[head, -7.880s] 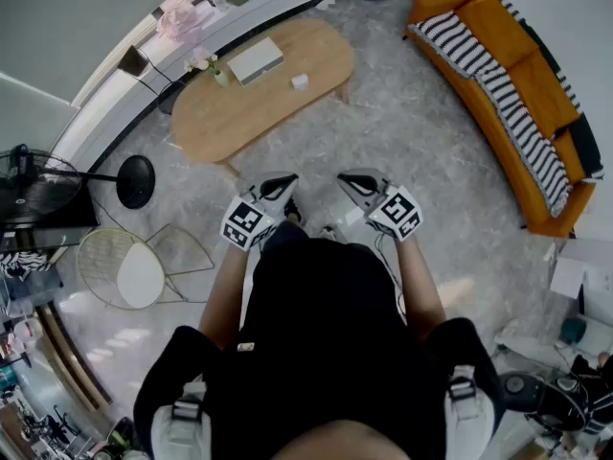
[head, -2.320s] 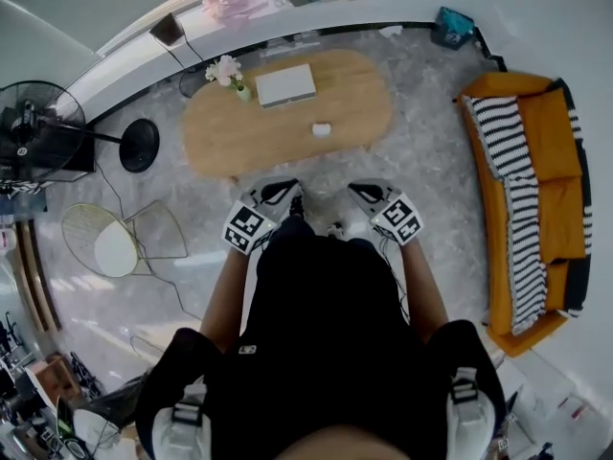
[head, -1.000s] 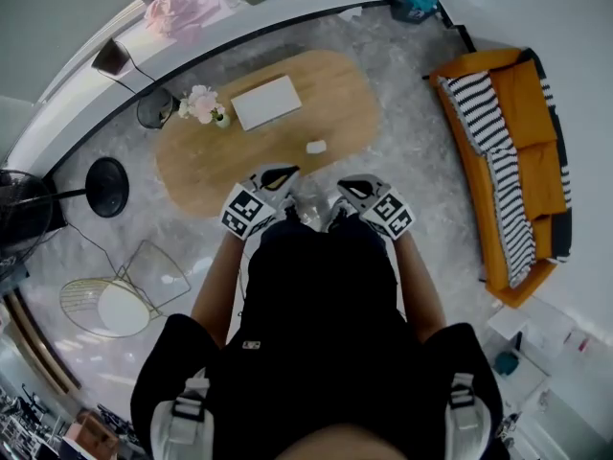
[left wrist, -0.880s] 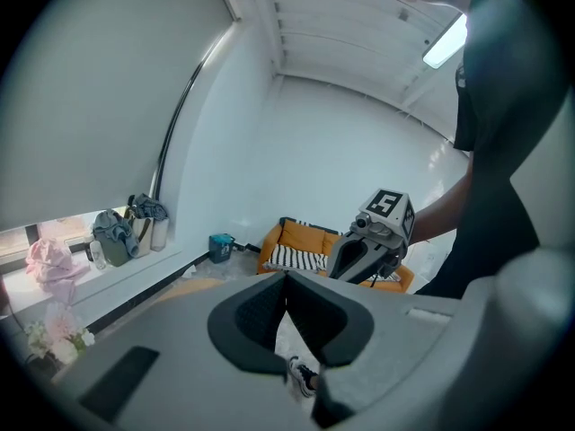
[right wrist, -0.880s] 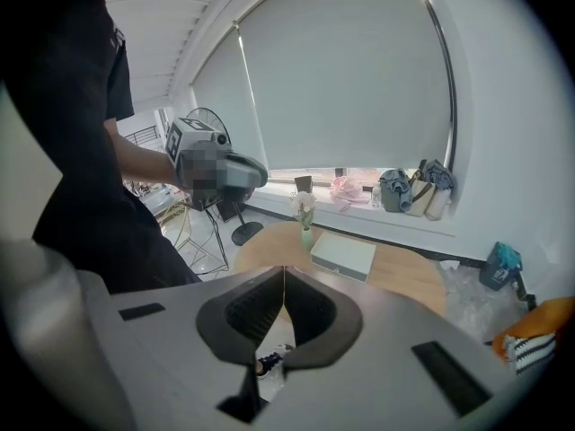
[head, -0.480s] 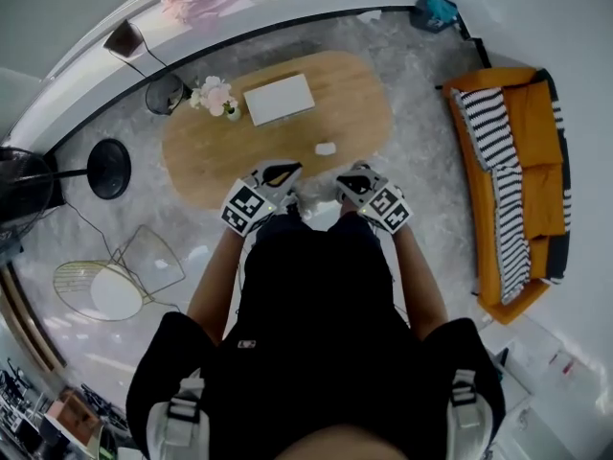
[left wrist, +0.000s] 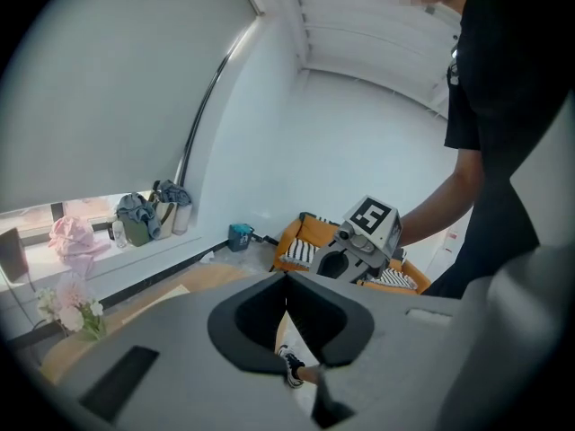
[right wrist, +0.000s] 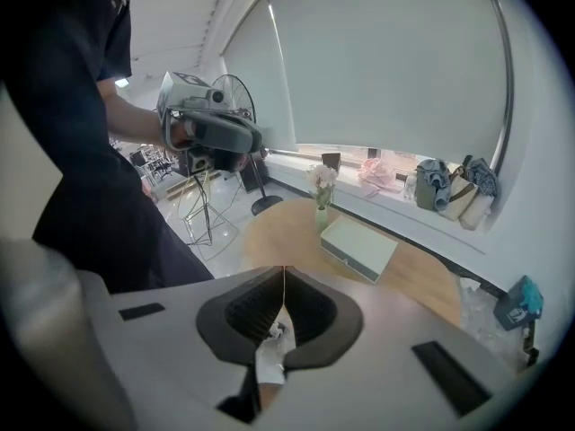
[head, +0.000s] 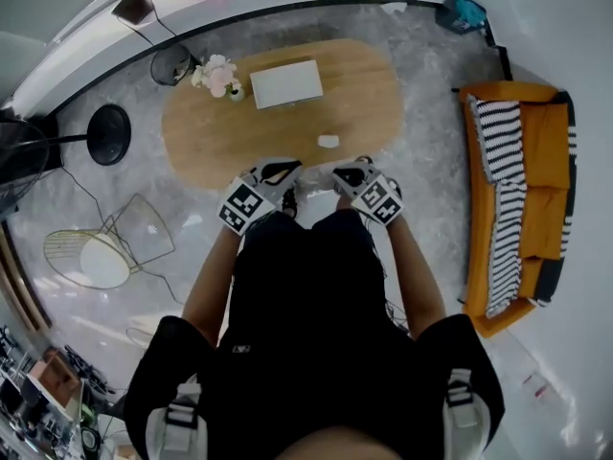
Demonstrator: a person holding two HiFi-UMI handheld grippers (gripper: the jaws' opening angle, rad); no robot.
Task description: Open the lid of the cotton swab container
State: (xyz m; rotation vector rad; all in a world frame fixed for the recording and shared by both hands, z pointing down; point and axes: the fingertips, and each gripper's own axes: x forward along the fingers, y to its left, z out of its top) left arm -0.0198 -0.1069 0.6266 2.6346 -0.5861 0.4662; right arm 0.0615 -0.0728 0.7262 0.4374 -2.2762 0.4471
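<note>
Topside, marker squares (head: 242,207): left claw (head: 284,169), right claw (head: 349,173)

The head view looks steeply down from above the person (head: 306,324), onto the left gripper (head: 283,170) and right gripper (head: 351,173). The bench (head: 287,132) lies just beyond them and the sofa (head: 536,151) is out past the right gripper. Each gripper view sits close behind its own jaws and faces across. The left gripper view takes in the right gripper and the sofa; the right gripper view takes in the left gripper. All three views share the bench.
</note>
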